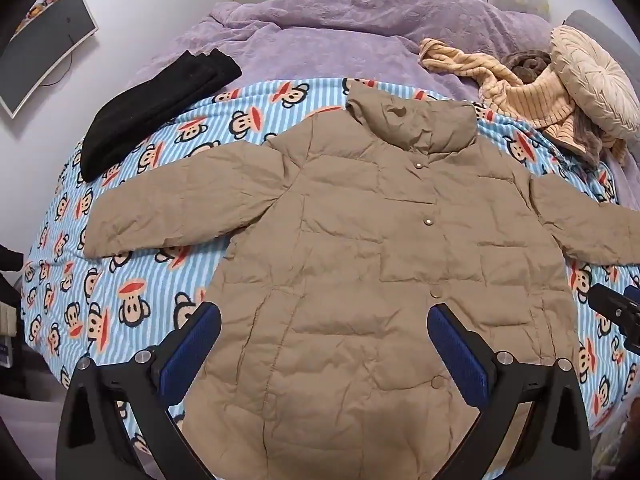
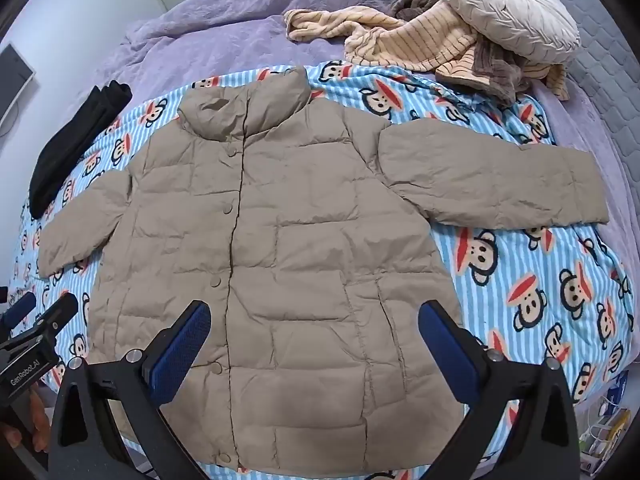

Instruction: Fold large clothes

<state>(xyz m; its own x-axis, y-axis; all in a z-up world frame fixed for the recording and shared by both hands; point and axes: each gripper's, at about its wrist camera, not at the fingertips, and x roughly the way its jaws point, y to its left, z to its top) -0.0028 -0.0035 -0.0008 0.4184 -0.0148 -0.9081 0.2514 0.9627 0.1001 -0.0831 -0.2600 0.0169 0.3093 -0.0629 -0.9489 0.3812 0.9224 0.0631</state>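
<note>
Both fisheye views look forward and down from above the near edge of the bed, each framed at the bottom by its own spread blue-padded fingers. The left wrist view sits over the jacket (image 1: 360, 280) hem's left part; the right gripper (image 1: 616, 312) tip shows at its right edge. The right wrist view hangs slightly further right, with the left gripper (image 2: 36, 320) at its left edge. Both share the jacket, monkey-print blanket (image 1: 132, 292), and round cushion (image 2: 508, 8); heights seem similar, though distortion makes that uncertain.
</note>
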